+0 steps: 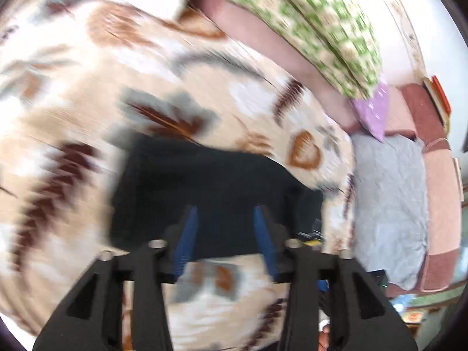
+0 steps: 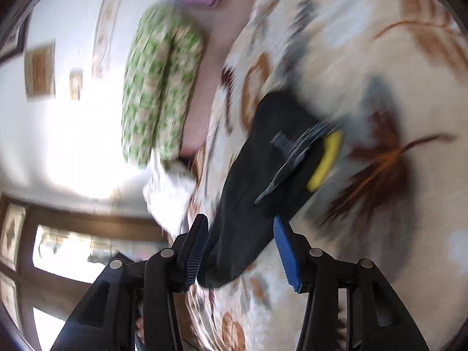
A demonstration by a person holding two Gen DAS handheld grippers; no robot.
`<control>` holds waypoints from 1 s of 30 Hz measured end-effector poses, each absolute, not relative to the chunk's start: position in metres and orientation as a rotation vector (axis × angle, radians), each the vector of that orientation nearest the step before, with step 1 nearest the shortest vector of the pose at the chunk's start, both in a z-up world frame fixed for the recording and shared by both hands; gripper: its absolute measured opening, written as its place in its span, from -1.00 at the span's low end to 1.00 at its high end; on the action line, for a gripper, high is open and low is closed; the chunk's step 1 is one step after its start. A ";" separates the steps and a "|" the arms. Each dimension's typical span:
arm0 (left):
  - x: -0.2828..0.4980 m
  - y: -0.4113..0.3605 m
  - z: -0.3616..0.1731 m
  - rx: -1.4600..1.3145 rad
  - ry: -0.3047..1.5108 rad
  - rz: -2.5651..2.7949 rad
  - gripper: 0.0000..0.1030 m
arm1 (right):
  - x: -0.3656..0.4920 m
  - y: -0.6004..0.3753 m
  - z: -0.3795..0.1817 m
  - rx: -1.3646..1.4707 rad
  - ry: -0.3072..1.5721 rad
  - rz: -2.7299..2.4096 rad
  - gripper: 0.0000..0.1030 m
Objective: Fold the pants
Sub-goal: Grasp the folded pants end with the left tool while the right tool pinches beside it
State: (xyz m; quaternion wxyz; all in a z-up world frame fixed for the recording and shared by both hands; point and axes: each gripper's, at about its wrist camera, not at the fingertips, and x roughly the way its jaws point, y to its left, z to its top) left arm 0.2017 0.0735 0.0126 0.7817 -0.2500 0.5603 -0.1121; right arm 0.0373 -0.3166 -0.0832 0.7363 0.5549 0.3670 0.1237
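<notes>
2 grippers, my left gripper (image 1: 225,213) and right gripper (image 2: 239,225), are hanging released over the black pants (image 1: 204,193), which are lying compactly folded on the bedspread (image 1: 87,87); little folding is remaining, I judge.

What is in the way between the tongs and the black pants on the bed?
Nothing visible. The left tongs are open right over the black pants, which lie on the leaf-patterned blanket. The right tongs are open too, with an end of the pants between the fingers. The pictures are blurry, so small things might be missed.
</notes>
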 end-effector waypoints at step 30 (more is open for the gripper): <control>0.224 0.205 -0.060 -0.671 1.286 -0.212 -0.08 | 0.153 0.050 -0.090 -0.114 0.920 0.240 0.36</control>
